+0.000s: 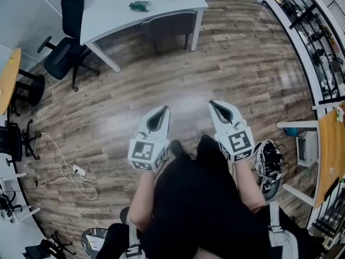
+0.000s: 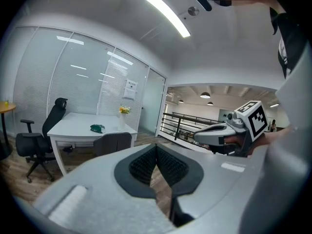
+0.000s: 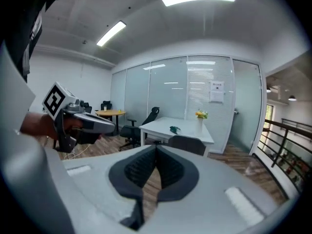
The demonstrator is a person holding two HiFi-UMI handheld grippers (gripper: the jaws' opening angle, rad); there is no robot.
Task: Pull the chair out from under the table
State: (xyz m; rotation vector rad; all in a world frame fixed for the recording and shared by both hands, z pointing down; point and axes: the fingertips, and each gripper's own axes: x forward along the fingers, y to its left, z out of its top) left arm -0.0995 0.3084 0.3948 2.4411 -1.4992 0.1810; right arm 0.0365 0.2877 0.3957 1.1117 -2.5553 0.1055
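Observation:
A dark grey chair (image 1: 170, 23) stands tucked under the near edge of a white table (image 1: 116, 9) at the top of the head view. The same chair (image 2: 113, 143) (image 3: 187, 144) shows small in both gripper views, ahead of the jaws. My left gripper (image 1: 165, 108) and right gripper (image 1: 211, 102) hang side by side over the wood floor, well short of the chair. Both are shut with nothing between the pads. A small green object (image 1: 140, 5) lies on the table top.
A black office chair (image 1: 67, 39) stands at the table's left end. A white cable (image 1: 73, 171) trails on the floor at the left. A railing (image 1: 315, 42) runs along the right, with a wooden-topped desk (image 1: 330, 144) and a pair of shoes (image 1: 269, 163) below it.

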